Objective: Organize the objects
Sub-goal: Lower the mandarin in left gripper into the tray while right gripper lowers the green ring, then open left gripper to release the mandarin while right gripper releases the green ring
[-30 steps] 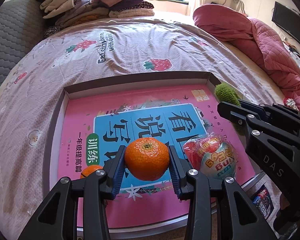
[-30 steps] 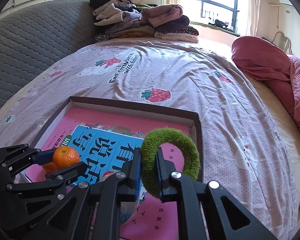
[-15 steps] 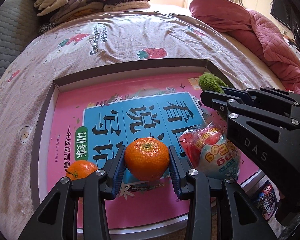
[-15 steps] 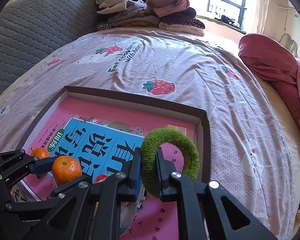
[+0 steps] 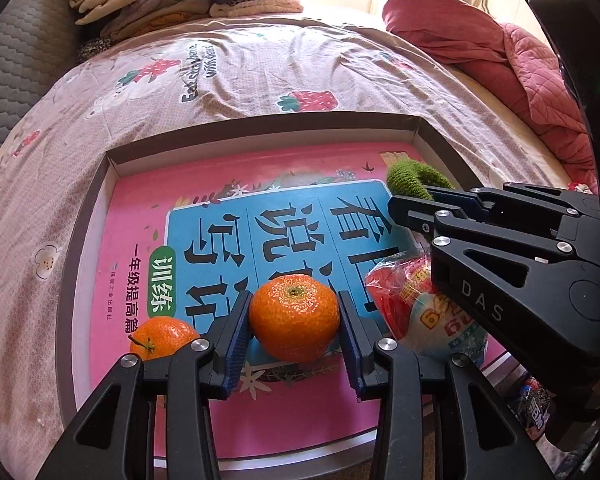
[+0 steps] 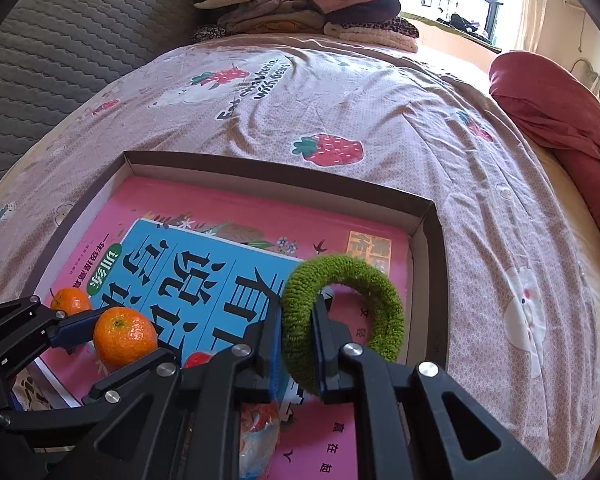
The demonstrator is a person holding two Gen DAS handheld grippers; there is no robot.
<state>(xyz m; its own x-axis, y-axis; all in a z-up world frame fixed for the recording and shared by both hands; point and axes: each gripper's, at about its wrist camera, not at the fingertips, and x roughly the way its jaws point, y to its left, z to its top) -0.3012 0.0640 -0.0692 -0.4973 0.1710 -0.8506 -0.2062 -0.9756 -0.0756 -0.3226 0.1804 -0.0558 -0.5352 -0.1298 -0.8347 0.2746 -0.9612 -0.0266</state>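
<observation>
Left gripper [image 5: 294, 346]: lower centre of the left wrist view, blue pads pressed on either side of a tangerine [image 5: 294, 317], held above the book.
Right gripper [image 6: 296, 344]: lower centre of the right wrist view, jaws nearly together, pinching one side of a green knitted ring [image 6: 342, 312]; rest of the ring loops out to the right above the box's right side.
Second tangerine [image 5: 162, 336]: lower left of the left wrist view, lying on the book, just beside the left gripper's left finger.
Wrapped toy egg [image 5: 428, 316]: lower right of the left wrist view, red and pale wrapper, on the book, partly hidden behind the right gripper's black frame.
Book [image 5: 220, 248]: pink cover with a blue panel of large characters, flat in the box, filling most of its floor.
Box [image 6: 284, 168]: shallow, brown outside, pale inside, open top, on the bed.
Bedsheet [image 6: 340, 92]: pinkish, strawberry print, filling the middle of both views.
Folded clothes [image 6: 300, 0]: stacked at the top centre.
Red quilt [image 5: 480, 48]: bunched at the upper right.
Grey headboard [image 6: 40, 48]: quilted, upper left.
</observation>
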